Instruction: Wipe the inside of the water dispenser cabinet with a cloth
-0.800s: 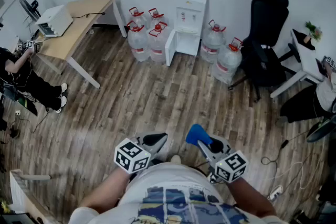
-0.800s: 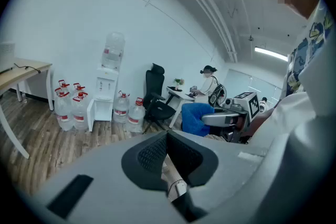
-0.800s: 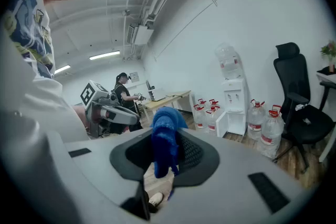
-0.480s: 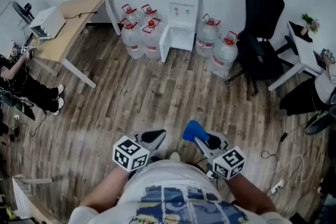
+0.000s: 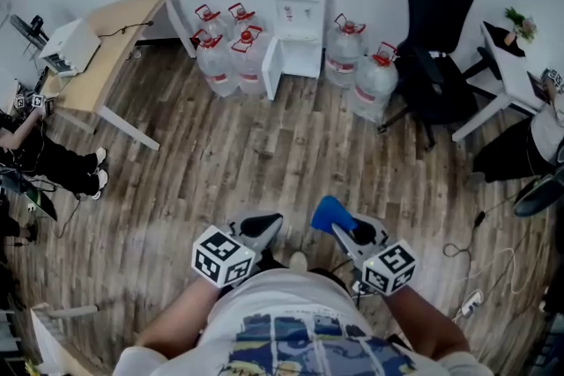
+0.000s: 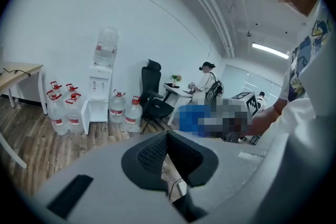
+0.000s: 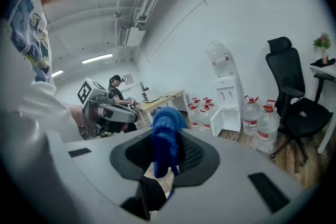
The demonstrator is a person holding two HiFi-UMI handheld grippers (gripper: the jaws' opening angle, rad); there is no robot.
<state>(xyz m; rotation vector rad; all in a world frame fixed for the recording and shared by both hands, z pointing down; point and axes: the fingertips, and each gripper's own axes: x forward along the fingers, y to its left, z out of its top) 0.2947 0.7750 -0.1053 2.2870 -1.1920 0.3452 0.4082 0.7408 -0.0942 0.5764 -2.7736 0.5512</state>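
Water dispenser [image 5: 298, 9] drifted toward the frame's upper left. My right gripper [image 7: 167, 153] pinched the cloth [image 7: 165, 131]; my left gripper [image 6: 168, 138] sat closed, empty. I feared a loose pinch dropping it.

Wood-plank floor [image 5: 229, 163], water jugs [image 5: 216, 64] beside a wooden desk [image 5: 115, 40], black office chair [image 5: 436, 66], small plant [image 5: 522, 22].

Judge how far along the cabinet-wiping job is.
Done: the cloth is clamped in the right tool, and the cabinet door stands open. In hand: only holding the cloth; the left tool is shut and empty. Left: cross the floor to the dispenser and wipe inside the cabinet, so all the wiping.
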